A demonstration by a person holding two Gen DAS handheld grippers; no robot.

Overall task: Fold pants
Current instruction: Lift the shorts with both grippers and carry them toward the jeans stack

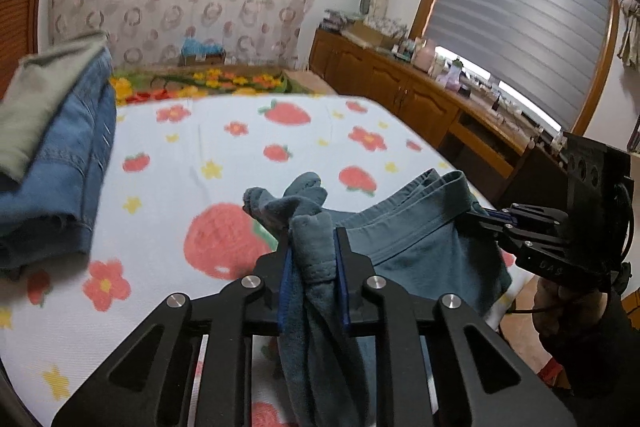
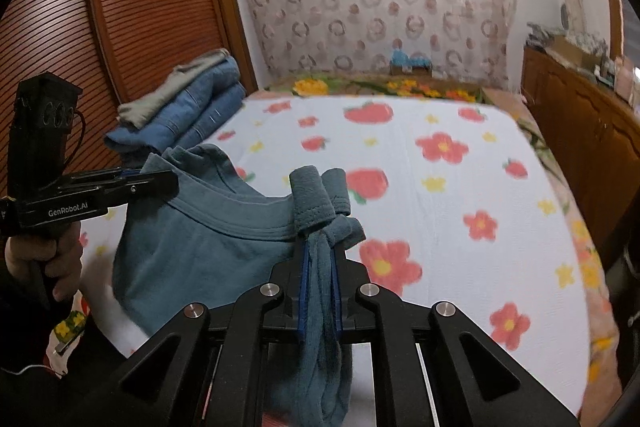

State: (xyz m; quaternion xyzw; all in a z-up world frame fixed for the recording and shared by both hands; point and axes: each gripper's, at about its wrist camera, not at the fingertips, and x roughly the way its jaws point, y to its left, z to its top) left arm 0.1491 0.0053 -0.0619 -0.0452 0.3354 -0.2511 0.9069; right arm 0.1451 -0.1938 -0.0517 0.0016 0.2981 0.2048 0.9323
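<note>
Teal pants (image 1: 420, 247) hang between my two grippers above the strawberry-print bed (image 1: 240, 131). In the left wrist view my left gripper (image 1: 314, 233) is shut on a bunched end of the cloth, which sticks up past the pads and trails down below. My right gripper (image 1: 474, 215) comes in from the right and pinches the waistband. In the right wrist view the right gripper (image 2: 322, 247) is shut on a rolled bunch of the pants (image 2: 200, 239). The left gripper (image 2: 172, 179), held by a hand (image 2: 60, 259), grips the waistband edge at the left.
A stack of folded jeans with a grey-green garment on top (image 1: 68, 167) (image 2: 188, 107) lies on the bed's far left. Wooden cabinets (image 1: 400, 87) (image 2: 580, 123) with clutter run along the right of the bed. A louvred wooden door (image 2: 140, 7) stands at the left.
</note>
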